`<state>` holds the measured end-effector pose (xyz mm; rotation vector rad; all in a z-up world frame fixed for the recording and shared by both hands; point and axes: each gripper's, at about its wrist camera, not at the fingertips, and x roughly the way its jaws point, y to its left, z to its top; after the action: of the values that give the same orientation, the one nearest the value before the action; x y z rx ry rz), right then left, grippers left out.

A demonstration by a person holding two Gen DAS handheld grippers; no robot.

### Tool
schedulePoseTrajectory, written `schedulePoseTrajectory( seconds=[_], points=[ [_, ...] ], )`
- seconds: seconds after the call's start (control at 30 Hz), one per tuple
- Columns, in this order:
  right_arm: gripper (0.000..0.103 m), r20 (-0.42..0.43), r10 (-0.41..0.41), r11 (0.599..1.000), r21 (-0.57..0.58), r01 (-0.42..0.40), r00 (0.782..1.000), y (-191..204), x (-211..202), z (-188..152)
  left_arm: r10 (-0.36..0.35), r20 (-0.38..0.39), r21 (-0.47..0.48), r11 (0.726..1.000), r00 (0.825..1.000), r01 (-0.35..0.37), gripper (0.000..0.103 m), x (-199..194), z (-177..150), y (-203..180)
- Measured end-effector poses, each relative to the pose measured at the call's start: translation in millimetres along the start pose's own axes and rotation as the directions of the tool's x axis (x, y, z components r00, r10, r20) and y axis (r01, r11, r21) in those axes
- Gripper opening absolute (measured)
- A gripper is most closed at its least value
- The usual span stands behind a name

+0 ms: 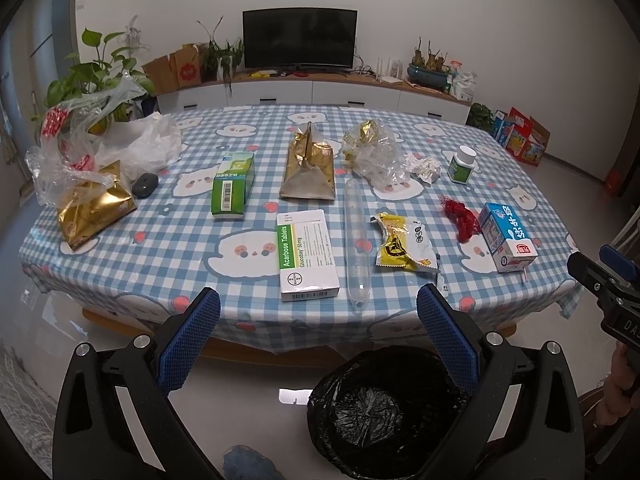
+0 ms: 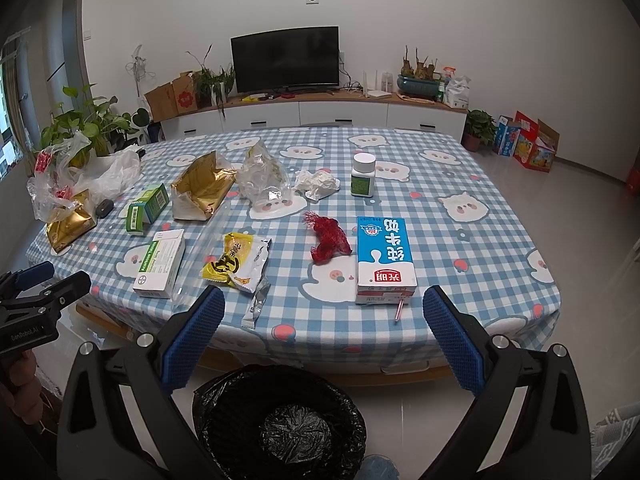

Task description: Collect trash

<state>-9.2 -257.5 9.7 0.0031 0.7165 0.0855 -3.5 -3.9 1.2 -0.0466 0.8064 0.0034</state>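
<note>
Trash lies across a blue checked table [image 1: 168, 240] [image 2: 460, 240]. Near its front edge are a white Acarbose box [image 1: 308, 256] [image 2: 160, 264], a clear plastic tube [image 1: 357, 240], a yellow snack wrapper [image 1: 404, 246] [image 2: 238, 262], red netting [image 1: 460, 216] [image 2: 328, 238] and a blue milk carton [image 1: 508, 238] [image 2: 385, 260]. A black-lined bin [image 1: 384, 412] [image 2: 280, 424] stands on the floor below the front edge. My left gripper [image 1: 318, 320] is open and empty above the bin, short of the table. My right gripper [image 2: 324, 320] is open and empty, also above the bin.
Further back lie a green box [image 1: 234, 184] [image 2: 146, 208], gold foil bags [image 1: 308, 168] [image 2: 200, 190] [image 1: 94, 210], clear plastic bags [image 1: 376, 152] [image 2: 264, 178], crumpled tissue [image 1: 426, 168] [image 2: 318, 184] and a white pill bottle [image 1: 462, 164] [image 2: 363, 174]. A TV cabinet [image 1: 312, 92] lines the far wall.
</note>
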Motion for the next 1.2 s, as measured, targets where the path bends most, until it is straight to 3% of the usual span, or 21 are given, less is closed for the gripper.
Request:
schedulePoseTrajectory(
  seconds=[0.67, 0.9, 1.2],
  points=[
    [0.095, 0.002, 0.002, 1.0, -0.024, -0.002, 1.0, 7.1, 5.8, 7.6, 0.006, -0.016, 0.005, 1.0, 1.0, -0.006, 0.096, 5.0, 3.8, -2.4],
    [0.095, -0.022, -0.005, 0.998, -0.063, 0.004, 1.0, 16.6, 39.2, 34.2, 0.026, -0.064, 0.016, 1.0, 0.998, -0.025, 0.096, 41.6, 30.4, -0.9],
    [0.085, -0.096, 0.003, 0.993, -0.115, -0.015, 0.995, 28.6, 100.4, 66.1, 0.055, -0.145, 0.008, 0.998, 0.988, -0.055, 0.095, 95.1, 62.9, 8.1]
  ],
)
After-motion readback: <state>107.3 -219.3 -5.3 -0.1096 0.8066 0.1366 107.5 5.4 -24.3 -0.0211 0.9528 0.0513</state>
